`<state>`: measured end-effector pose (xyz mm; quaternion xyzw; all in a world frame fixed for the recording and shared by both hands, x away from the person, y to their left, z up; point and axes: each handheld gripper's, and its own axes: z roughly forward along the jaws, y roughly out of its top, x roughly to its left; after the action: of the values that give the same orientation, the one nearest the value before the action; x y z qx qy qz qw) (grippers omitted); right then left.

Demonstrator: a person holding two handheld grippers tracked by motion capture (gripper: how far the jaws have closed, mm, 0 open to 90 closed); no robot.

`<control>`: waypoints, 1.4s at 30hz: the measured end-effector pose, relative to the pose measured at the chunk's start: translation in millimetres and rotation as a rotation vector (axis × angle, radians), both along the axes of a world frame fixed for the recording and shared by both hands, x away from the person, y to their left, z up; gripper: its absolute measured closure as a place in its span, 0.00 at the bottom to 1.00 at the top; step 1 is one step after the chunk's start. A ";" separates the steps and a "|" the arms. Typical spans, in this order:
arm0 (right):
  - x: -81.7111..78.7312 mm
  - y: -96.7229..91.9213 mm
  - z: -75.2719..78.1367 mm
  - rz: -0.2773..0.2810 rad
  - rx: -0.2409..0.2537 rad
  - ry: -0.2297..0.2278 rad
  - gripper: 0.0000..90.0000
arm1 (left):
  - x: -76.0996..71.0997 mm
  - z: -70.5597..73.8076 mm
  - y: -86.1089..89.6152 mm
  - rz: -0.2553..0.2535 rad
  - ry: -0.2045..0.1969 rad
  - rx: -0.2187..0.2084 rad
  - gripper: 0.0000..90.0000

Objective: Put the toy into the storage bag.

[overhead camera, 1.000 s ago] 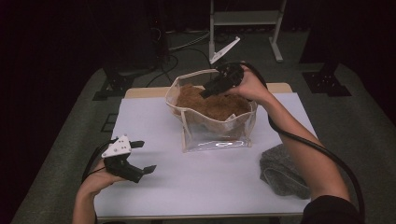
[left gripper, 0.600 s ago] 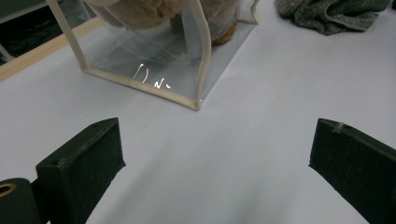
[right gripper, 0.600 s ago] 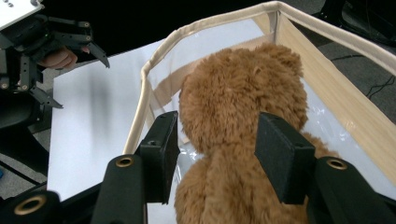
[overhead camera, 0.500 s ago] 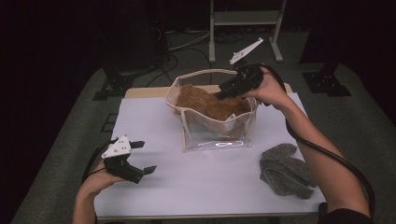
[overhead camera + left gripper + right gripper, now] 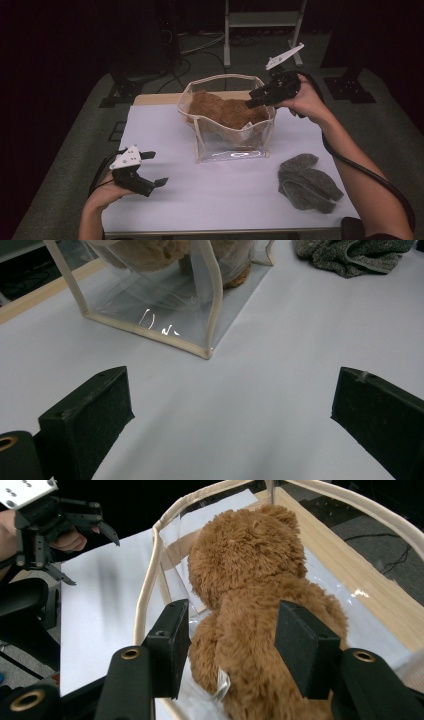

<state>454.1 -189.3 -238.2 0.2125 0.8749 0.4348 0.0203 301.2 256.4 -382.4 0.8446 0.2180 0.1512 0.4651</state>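
Both jaws of the right hand-held gripper (image 5: 256, 98) have been opening, now withdrawn rightward off the teddy bear (image 5: 225, 110).

Left tongs (image 5: 152, 169): held low at the near left of the tabletop (image 5: 225, 200), gripped by the left hand (image 5: 107, 192), whose forearm enters from the near edge. Jaws wide apart, nothing between them, tips pointing right and slightly far. Grey plate on top, cable trailing behind.

Right tongs (image 5: 256, 97): held high at the far right by the right hand (image 5: 305, 100), the arm extended from the near right corner, cable hanging beneath the forearm. Jaws have just been opening and stand parted, pointing left and downward; pads press on nothing.
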 end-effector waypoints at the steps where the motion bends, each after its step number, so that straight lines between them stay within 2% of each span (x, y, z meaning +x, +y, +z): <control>1: -2.8 -6.0 0.8 -0.007 0.009 0.000 0.51 | 0.3 -0.2 0.0 -0.001 0.001 0.003 0.02; 12: -17.1 -41.1 -2.7 -0.048 0.035 0.010 0.51 | 1.3 -2.3 -2.3 -0.003 0.009 0.008 0.02; 26: -34.0 -75.6 -11.7 -0.089 0.070 0.023 0.50 | 1.0 -2.4 -2.1 -0.001 0.010 0.005 0.02; 32: -42.7 -97.0 -23.0 -0.117 0.092 0.048 0.49 | 1.4 -4.5 -4.4 -0.002 0.018 0.005 0.02; 40: -48.3 -113.6 -36.4 -0.142 0.105 0.072 0.48 | 1.9 -6.4 -5.4 0.001 0.022 0.006 0.02; 42: -49.8 -118.9 -44.0 -0.153 0.103 0.084 0.47 | 2.5 -7.1 -5.0 0.000 0.021 0.016 0.02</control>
<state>404.3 -308.2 -282.3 0.2975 0.8326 0.4672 0.0055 303.7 251.4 -389.5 0.8497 0.2218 0.1441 0.4561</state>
